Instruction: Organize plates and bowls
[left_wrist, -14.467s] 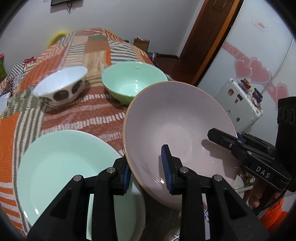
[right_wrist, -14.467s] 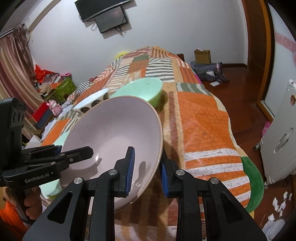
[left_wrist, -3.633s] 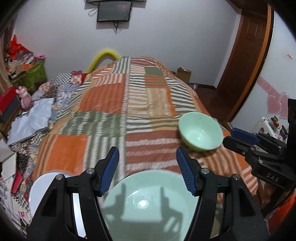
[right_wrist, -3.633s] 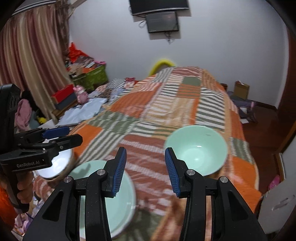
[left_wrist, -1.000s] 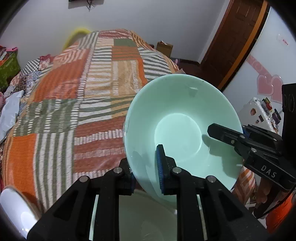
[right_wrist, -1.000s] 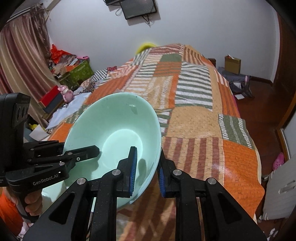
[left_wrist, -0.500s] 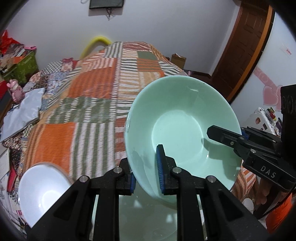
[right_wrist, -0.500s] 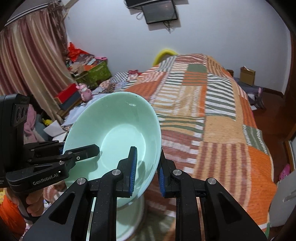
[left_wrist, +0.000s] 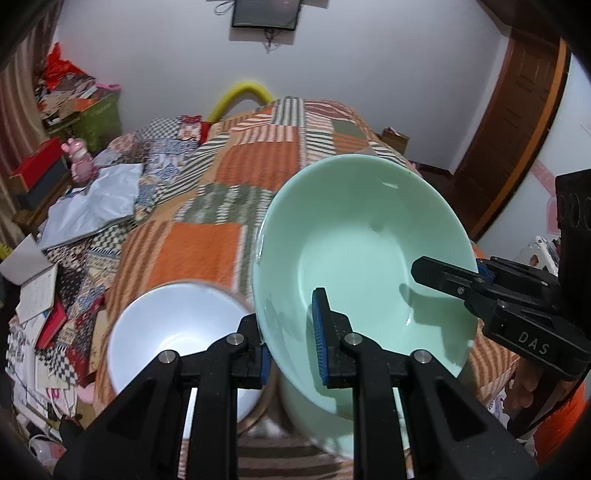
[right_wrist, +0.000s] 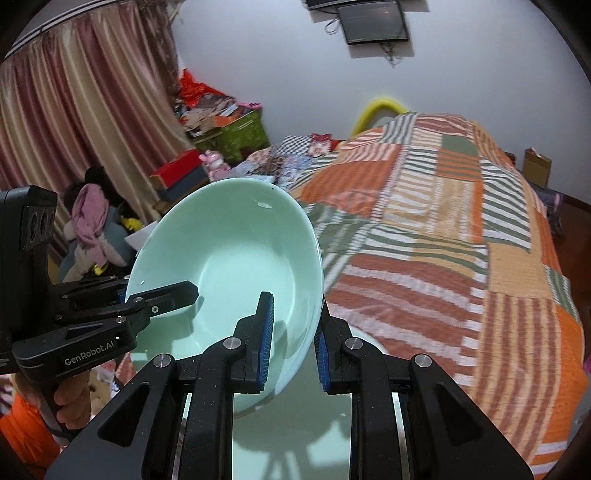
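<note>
The glossy mint-green ceramic bowl (left_wrist: 365, 266) is in the air above the patchwork striped bedspread (left_wrist: 236, 173), carried by both tools at once; the left gripper (left_wrist: 291, 334) is clamped on the near-left part of its rim, one blue pad inside and one outside, and the right gripper (right_wrist: 291, 332) is clamped in the same manner on the opposite part of the rim. Under it, in the right wrist view, lies a pale green flat plate (right_wrist: 295, 435), and just beside it to the left stands a white round bowl (left_wrist: 177, 332), a little blurred.

The green bowl looks stiff, smooth and rather heavy for such thin pads; I judge it slippery at the glaze and fragile if it falls, though the bed below is soft. The rim is the only good place to take it, and two opposite points give balance.

The bowl is tilted; its mouth opens upward and toward the cameras, its base points down and away. Being round, it has no long axis; only the axis through the base, which leans.
</note>
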